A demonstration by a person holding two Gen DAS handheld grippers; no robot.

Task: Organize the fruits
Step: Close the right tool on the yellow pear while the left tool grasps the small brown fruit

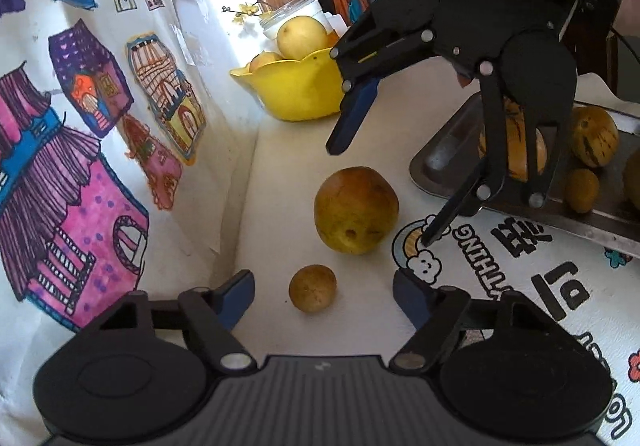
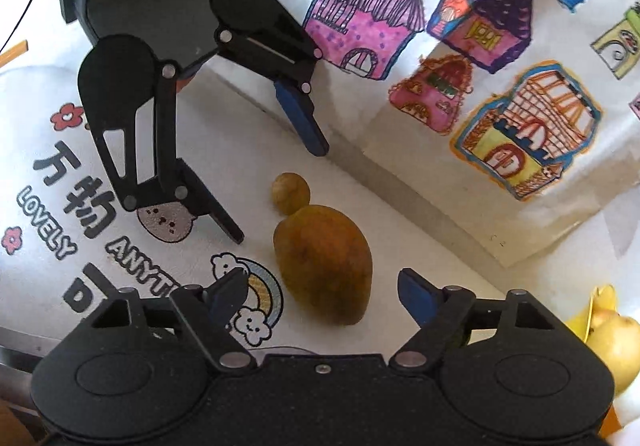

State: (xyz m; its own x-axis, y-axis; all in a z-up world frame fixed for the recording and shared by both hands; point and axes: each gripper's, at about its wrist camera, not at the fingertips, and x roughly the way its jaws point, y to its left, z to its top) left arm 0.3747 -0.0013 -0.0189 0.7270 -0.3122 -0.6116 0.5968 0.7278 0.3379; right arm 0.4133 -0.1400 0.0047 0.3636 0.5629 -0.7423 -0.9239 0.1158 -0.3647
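On the tablecloth [image 1: 280, 165]: big fruit [image 1: 355, 210], small fruit [image 1: 312, 288], both grippers [image 1: 324, 296] [image 2: 320, 292] wide apart, gripping nothing; yellow bowl [image 1: 296, 85] far, metal tray [image 1: 440, 161] right.

A table covered in a white cloth printed with black lettering and a rainbow cartoon [image 1: 520, 286] carries the fruit. Directly on it lie a large brownish-yellow pear-shaped fruit [image 1: 355, 210] and, just beside it, a small round tan fruit [image 1: 312, 288]. A scalloped yellow plastic bowl [image 1: 296, 89] of pale fruit stands farther back, and a grey metal tray [image 1: 444, 161] holding striped yellow fruits rests at the right.
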